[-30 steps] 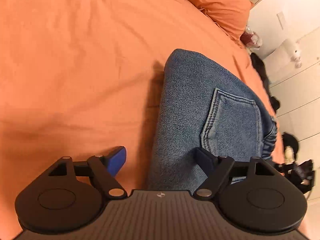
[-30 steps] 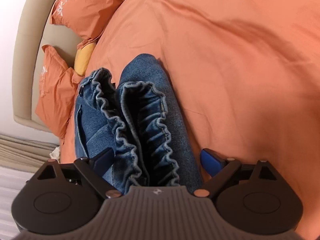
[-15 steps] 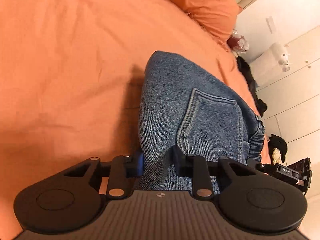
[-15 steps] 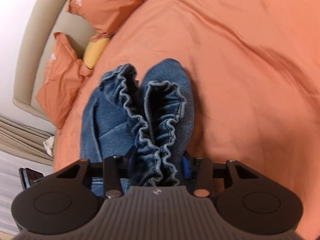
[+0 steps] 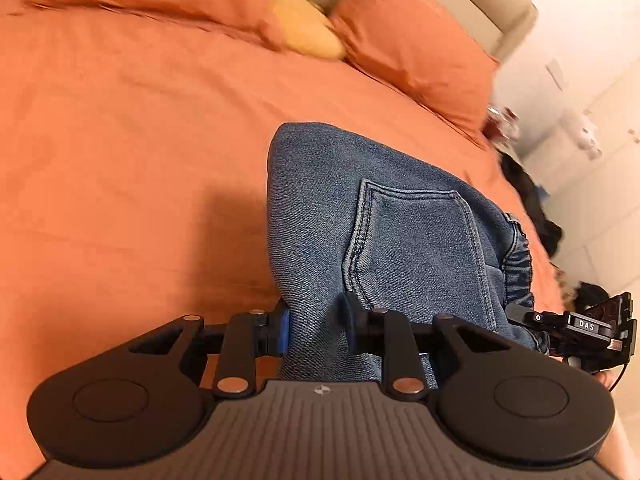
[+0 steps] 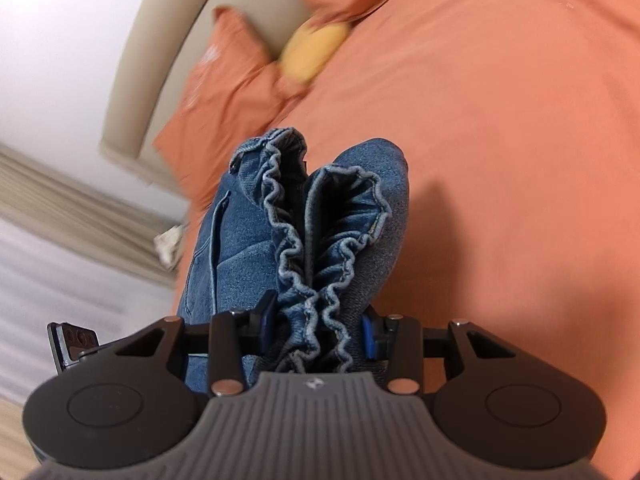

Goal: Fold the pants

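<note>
**A:** What does your left wrist camera show?

**B:** My left gripper [image 5: 314, 330] is clamped on the folded edge of the pants [image 5: 384, 224], just below the back pocket [image 5: 416, 236]. The denim bundle hangs from my jaws above the orange bedsheet [image 5: 132, 168], and I see my other tool at the far right.

**A:** And the right wrist camera?

**B:** My right gripper [image 6: 318, 330] is pinched on the gathered waistband [image 6: 320, 248], both ruffled layers between the pads. The pillows [image 6: 228, 96] sit well apart, at the headboard.

**A:** How do you carry this well?

**B:** I judge I should keep the 2 grips level and equally tight, with light tension between them so no layer slips, then lay the far fold down first and smooth toward me before letting go.
</note>
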{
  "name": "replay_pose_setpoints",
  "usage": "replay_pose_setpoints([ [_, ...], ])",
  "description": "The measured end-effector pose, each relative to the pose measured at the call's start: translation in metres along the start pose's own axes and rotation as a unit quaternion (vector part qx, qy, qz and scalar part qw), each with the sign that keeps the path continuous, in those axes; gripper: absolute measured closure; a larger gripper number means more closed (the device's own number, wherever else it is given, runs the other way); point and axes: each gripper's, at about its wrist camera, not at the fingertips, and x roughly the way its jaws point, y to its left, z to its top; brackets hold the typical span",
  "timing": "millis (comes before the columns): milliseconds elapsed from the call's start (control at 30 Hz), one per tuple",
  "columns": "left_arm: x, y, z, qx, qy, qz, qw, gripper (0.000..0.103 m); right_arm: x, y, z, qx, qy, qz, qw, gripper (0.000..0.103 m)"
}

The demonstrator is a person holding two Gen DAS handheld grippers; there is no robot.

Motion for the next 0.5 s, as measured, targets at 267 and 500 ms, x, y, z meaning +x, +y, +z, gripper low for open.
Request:
replay_pose_setpoints([
  [267,-0.05,0.091,0.003,-0.029,-0.026,0.049,0.998,0.075,0.104,0.062,-0.033,-0.014,0.043,0.022,0.999,0.065],
  [500,-0.047,0.157,0.006,-0.047,-0.022,0.055,0.9971,0.075,0.168,0.081,-0.045,-0.022,0.071,0.014,0.997,0.065],
])
